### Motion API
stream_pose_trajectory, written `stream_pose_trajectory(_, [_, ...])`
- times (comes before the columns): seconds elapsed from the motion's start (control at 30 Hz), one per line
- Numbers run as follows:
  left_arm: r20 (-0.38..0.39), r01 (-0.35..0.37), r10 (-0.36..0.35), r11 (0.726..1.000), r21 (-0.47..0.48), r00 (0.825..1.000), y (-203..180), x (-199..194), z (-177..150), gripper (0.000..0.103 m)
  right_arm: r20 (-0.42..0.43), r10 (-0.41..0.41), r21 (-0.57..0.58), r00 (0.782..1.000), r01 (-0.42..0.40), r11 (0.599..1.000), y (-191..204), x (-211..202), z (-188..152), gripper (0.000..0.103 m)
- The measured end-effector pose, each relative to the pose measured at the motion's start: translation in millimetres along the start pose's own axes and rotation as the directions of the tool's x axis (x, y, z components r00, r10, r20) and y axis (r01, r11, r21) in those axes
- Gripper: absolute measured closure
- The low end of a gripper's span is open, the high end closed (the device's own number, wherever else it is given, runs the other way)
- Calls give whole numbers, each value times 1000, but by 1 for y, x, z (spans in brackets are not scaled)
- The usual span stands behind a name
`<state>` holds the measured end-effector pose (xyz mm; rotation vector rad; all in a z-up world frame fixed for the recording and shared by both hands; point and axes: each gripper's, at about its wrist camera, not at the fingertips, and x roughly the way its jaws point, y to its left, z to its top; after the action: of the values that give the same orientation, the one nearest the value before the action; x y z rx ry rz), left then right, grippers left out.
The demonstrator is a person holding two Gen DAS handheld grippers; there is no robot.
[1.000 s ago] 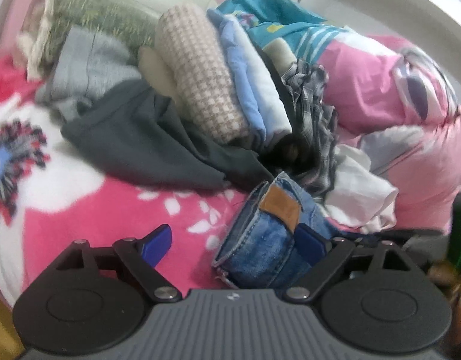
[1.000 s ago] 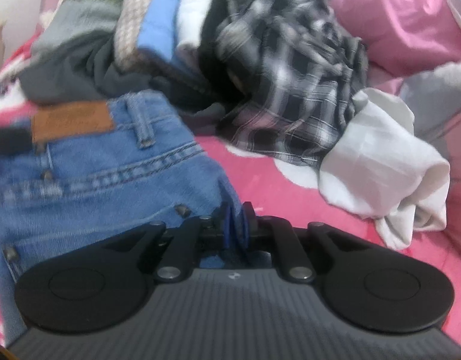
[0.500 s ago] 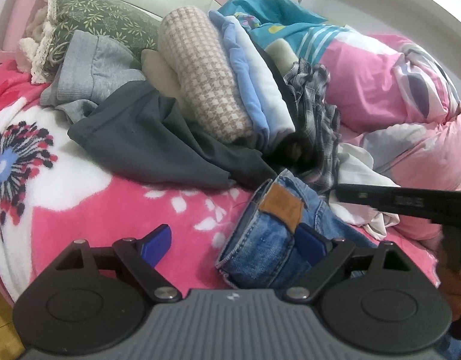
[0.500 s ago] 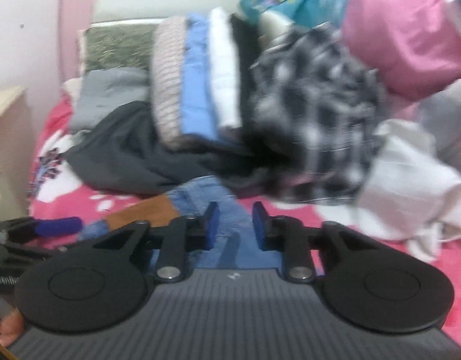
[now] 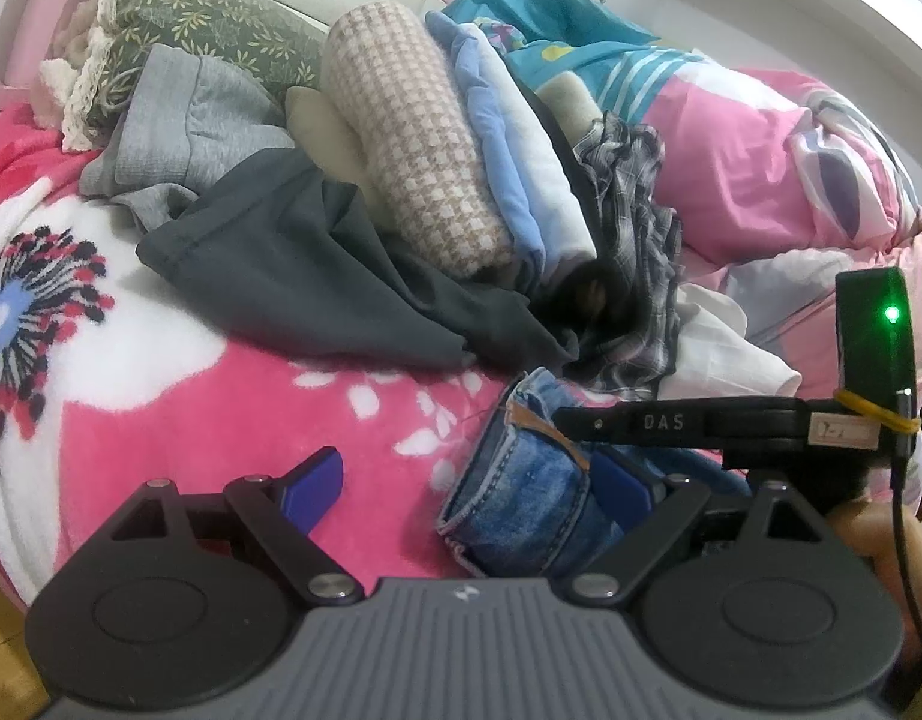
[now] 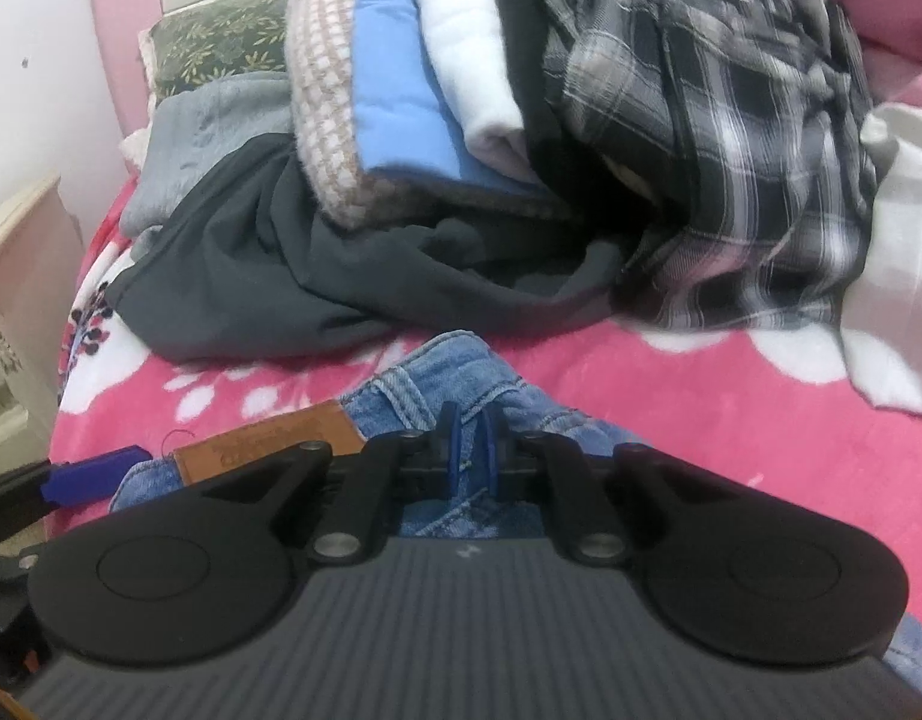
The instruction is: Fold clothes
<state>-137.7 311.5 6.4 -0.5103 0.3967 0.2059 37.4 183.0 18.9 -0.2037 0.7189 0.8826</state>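
Blue jeans with a brown leather patch lie bunched on the pink flowered blanket. My left gripper is open, its right finger against the jeans' waistband and its left finger over bare blanket. My right gripper is shut on a fold of the jeans. The right gripper's body shows in the left wrist view, reaching across above the jeans. The left gripper's blue fingertip shows at the left edge of the right wrist view.
A stack of folded clothes leans behind the jeans, with a dark grey garment, a plaid shirt and a white cloth loose around it. A green pillow, pink bedding and a bedside cabinet border the area.
My right gripper opened, then closed again on a fold of the jeans. It moved left across above the jeans into the left wrist view. The left gripper pulled back slightly and stayed open.
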Motion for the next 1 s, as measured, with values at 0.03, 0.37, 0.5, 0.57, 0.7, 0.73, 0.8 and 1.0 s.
stream_pose_trajectory(0.03, [4, 0, 0, 1000, -3, 1000, 0, -1, 0, 12, -5, 4, 15, 1000, -3, 1000, -2, -2, 2, 97])
stream_pose_trajectory(0.37, [100, -57, 43, 989, 138, 994, -17, -19, -8, 13, 269, -92, 418, 959, -30, 908, -55, -178, -24, 90])
stream_pose_trajectory(0.5, [178, -56, 26, 985, 161, 984, -21, -34, -10, 13, 294, -179, 567, 939, -20, 824, -73, -267, -101, 89])
stream_pose_trajectory(0.57, [210, -47, 10, 983, 175, 978, -23, -41, -12, 13, 290, -252, 626, 923, 16, 779, -75, -305, -145, 86])
stream_pose_trajectory(0.7, [217, -34, -15, 976, 217, 976, -36, -46, -11, 13, 279, -346, 698, 896, 58, 714, -67, -354, -222, 86])
stream_pose_trajectory(0.73, [211, -27, -23, 973, 230, 977, -42, -48, -10, 13, 277, -361, 707, 890, 66, 704, -64, -362, -239, 86])
stream_pose_trajectory(0.8, [198, -14, -39, 966, 258, 979, -56, -52, -9, 13, 276, -382, 707, 882, 83, 703, -57, -371, -261, 86])
stream_pose_trajectory(1.0, [130, 54, -97, 953, 300, 987, -99, -65, -6, 13, 387, -369, 688, 845, 2, 726, -51, -382, -293, 86])
